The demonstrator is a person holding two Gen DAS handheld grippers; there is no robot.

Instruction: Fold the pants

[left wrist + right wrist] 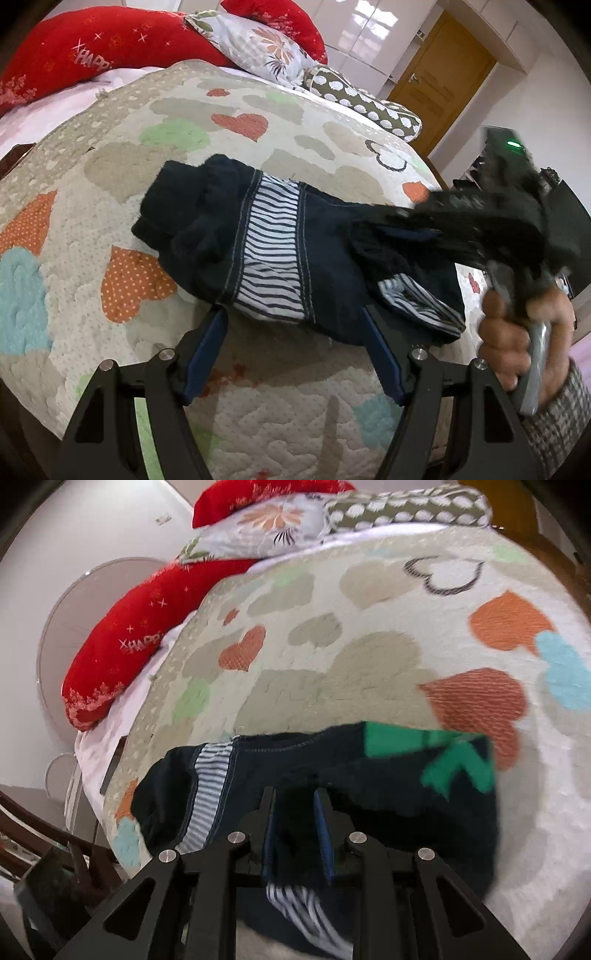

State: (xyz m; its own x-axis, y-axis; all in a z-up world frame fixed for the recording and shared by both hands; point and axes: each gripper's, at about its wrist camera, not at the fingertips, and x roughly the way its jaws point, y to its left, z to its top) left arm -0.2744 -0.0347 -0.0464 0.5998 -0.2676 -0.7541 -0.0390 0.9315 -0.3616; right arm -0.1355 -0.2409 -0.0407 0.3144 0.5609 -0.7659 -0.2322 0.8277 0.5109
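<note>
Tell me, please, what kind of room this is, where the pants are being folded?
Most likely a home bedroom. The dark pants lie on a bed covered by a heart-patterned quilt, with red pillows and a floral pillow at its head. A wooden door stands behind.

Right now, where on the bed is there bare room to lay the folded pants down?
The heart-print quilt is bare between the dark pants and the red pillow, and left of the pants too. The near strip by the left gripper is also bare. The pants' right end is crowded by the right gripper, shut on fabric.
</note>
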